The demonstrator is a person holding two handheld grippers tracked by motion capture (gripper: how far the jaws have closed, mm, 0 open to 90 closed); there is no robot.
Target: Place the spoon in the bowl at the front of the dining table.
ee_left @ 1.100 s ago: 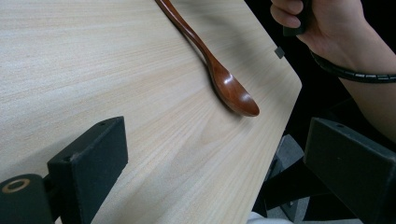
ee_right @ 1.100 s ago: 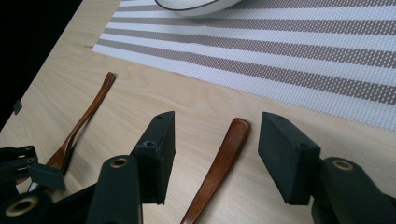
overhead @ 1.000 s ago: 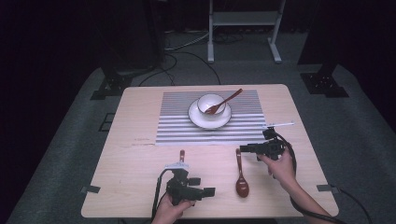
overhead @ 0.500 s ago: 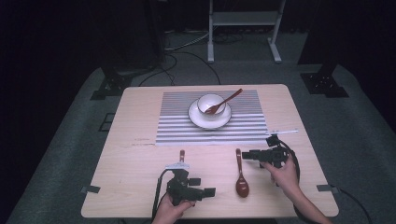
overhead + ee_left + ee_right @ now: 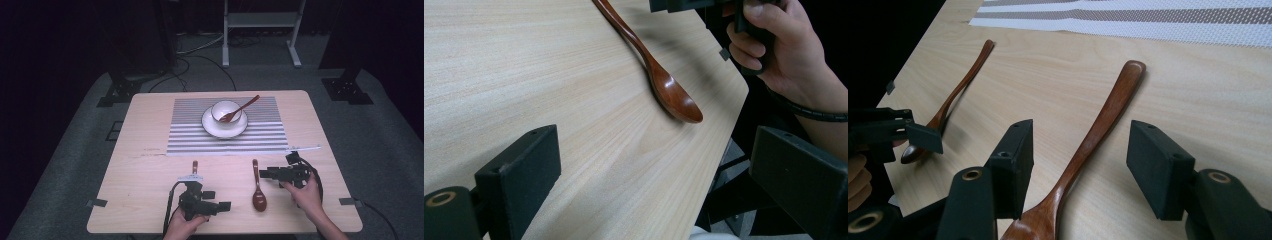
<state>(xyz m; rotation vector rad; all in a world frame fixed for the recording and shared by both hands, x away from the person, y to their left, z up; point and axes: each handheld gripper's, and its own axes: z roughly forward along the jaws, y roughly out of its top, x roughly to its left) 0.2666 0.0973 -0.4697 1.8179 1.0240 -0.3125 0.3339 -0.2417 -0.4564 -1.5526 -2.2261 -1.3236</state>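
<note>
Spoon (image 5: 1093,145) between open right tool (image 5: 1078,170) jaws

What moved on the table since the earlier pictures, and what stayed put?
The right claw moved toward the person and leftward, up to the long brown wooden spoon lying on the bare table. Its open jaws now sit on either side of the handle without pinching it. The left claw, the white bowl with its spoon and the striped mat stayed put.

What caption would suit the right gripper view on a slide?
Open right tongs straddle the handle of a wooden spoon lying on the table, not yet gripping it.
</note>
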